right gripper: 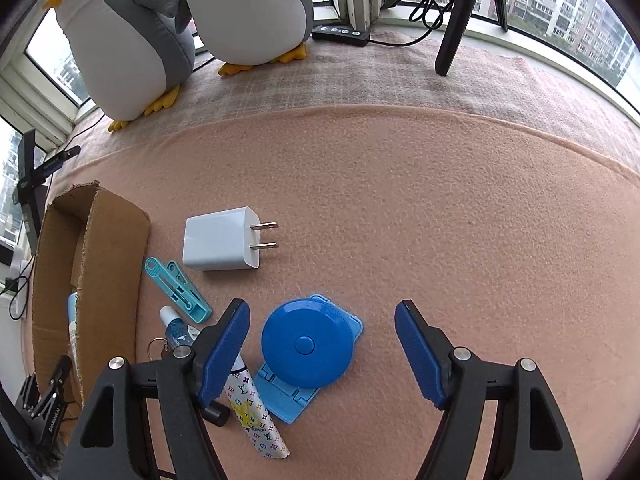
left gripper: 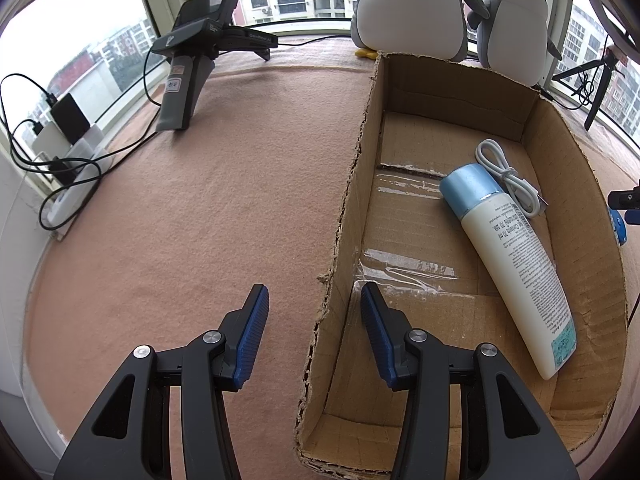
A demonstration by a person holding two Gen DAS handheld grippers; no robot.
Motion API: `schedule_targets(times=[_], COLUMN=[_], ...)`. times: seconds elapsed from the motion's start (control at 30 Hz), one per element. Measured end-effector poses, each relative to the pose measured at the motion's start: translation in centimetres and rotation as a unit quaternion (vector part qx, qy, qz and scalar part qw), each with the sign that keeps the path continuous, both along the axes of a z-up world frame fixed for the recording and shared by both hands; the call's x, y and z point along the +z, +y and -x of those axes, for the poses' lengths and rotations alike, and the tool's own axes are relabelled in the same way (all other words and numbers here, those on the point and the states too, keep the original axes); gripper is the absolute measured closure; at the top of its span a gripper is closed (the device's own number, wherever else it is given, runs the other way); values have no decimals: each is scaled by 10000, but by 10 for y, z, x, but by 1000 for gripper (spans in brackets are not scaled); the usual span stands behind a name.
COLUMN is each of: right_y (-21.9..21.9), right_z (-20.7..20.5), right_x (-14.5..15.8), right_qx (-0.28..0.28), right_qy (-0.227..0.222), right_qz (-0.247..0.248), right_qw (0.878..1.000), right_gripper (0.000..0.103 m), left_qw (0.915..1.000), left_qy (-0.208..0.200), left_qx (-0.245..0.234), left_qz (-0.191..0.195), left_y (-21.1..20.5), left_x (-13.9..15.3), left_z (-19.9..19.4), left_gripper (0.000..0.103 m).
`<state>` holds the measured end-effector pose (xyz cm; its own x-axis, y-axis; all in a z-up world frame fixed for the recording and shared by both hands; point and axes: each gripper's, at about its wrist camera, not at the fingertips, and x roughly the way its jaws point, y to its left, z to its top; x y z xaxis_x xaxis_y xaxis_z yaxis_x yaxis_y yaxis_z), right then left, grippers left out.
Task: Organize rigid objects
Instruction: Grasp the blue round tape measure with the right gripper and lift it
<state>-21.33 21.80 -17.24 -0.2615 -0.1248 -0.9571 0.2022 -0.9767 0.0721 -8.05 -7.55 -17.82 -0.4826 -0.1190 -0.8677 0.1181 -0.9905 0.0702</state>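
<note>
In the left wrist view a cardboard box [left gripper: 576,184] holds a white bottle with a blue cap [left gripper: 516,256] and a coiled white cable [left gripper: 508,176]. My left gripper [left gripper: 314,320] is open, its fingers straddling the box's torn left wall, holding nothing. In the right wrist view my right gripper [right gripper: 322,340] is open around a round blue tape measure [right gripper: 306,344] that rests on a light blue stand [right gripper: 288,396]. Beside these lie a white charger plug [right gripper: 222,244], a teal clip [right gripper: 176,290], a small blue-liquid bottle [right gripper: 174,328] and a patterned white tube [right gripper: 256,416]. The box [right gripper: 108,264] stands at the left.
Two plush penguins [left gripper: 412,4] [right gripper: 244,8] sit at the back by the window. A black handheld device on a stand [left gripper: 200,40], a power strip with cables [left gripper: 68,168], a tripod leg [right gripper: 456,20] and a black power strip [right gripper: 340,34] ring the pink felt surface [left gripper: 208,208].
</note>
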Motion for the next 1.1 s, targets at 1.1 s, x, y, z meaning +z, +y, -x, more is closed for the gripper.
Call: schedule_targets(times=[1.1], right_y=[56], right_z=[-18], right_x=[-8], right_qx=[73], right_qy=[150], right_qz=[-528], right_qw=[9985], right_gripper=[57], left_qw=[10000], left_qy=[2], left_qx=[0], left_qz=[10], left_y=[1], left_x=[0], left_z=[0], left_gripper=[56])
